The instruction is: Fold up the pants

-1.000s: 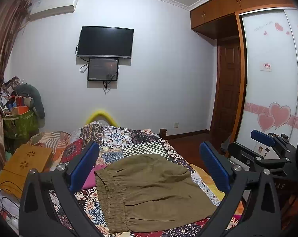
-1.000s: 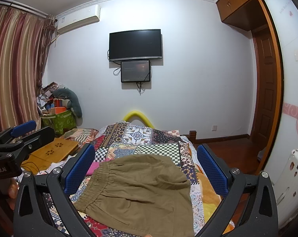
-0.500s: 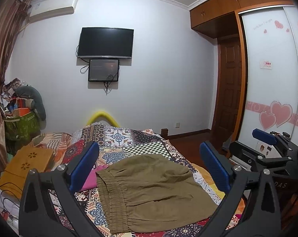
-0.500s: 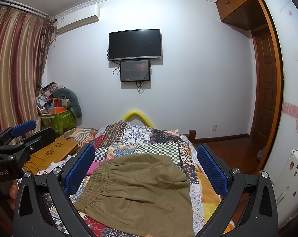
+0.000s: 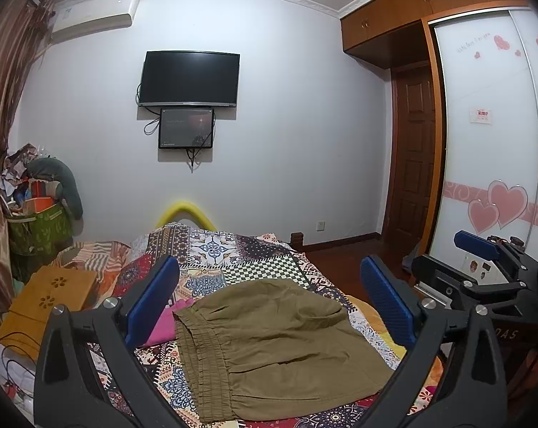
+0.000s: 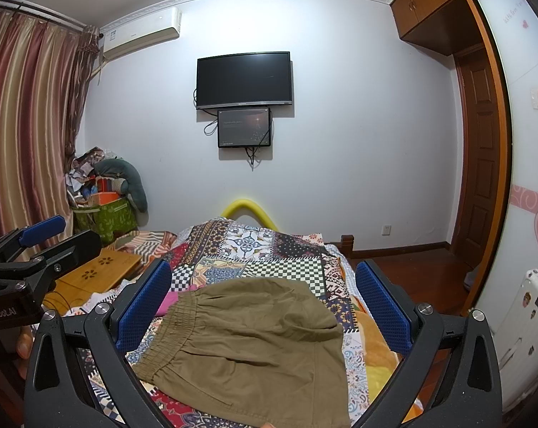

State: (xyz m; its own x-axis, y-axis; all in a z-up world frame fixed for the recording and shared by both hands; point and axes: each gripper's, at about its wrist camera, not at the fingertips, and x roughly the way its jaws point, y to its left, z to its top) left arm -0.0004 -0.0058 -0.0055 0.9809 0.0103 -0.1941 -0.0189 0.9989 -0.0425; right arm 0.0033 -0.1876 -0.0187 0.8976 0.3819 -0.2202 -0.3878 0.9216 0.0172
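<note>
Olive-brown pants (image 5: 279,349) lie folded on the patchwork bedspread (image 5: 254,260), elastic waistband toward the left. They also show in the right wrist view (image 6: 254,349). My left gripper (image 5: 269,296) is open and empty, held above the pants. My right gripper (image 6: 263,303) is open and empty, also above the pants. The right gripper shows at the right edge of the left wrist view (image 5: 482,271); the left gripper shows at the left edge of the right wrist view (image 6: 37,249).
A pink cloth (image 5: 162,324) lies left of the waistband. A wooden lap tray (image 5: 51,292) sits at the bed's left. A green basket of clutter (image 5: 37,221) stands by the curtain. A wardrobe (image 5: 490,164) and door (image 5: 411,164) stand on the right.
Both grippers stay open over the pants. The left wrist view has tilted slightly upward; the pants have not moved.
</note>
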